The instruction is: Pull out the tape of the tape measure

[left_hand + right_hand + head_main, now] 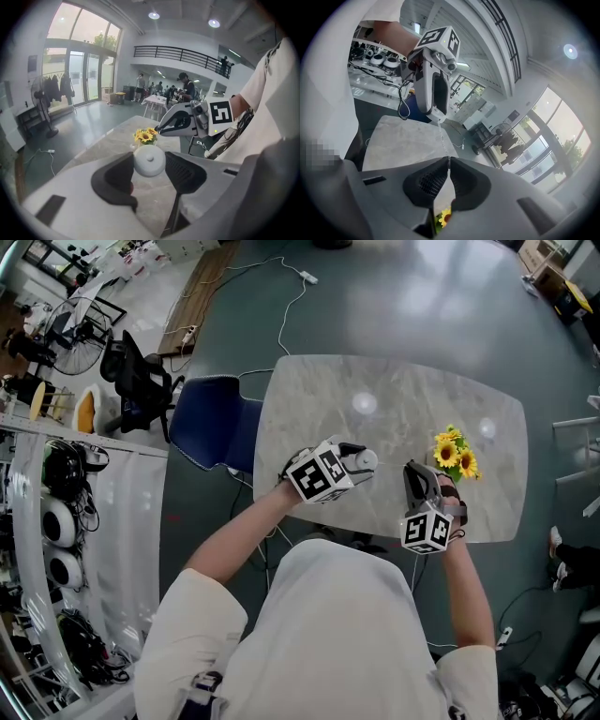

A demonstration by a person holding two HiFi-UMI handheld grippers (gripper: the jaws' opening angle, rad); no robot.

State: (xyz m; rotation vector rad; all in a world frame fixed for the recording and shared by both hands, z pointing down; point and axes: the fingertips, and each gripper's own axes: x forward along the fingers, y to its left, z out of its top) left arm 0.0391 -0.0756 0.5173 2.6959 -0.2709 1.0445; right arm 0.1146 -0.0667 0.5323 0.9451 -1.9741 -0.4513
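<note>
A round white tape measure (149, 161) sits between the pads of my left gripper (151, 172), which is shut on it above the marble table (394, 390). In the head view the tape measure (367, 461) shows at the tips of the left gripper (360, 463). A thin pale tape (443, 139) runs from the left gripper (433, 89) to my right gripper (448, 161), whose jaws are shut on the tape's end. The right gripper (415, 472) hangs just right of the left one, near the table's front edge.
A small bunch of sunflowers (457, 456) stands on the table just right of the right gripper, and shows below its jaws (446, 216). A blue chair (211, 423) stands at the table's left side. Cables lie on the floor behind the table.
</note>
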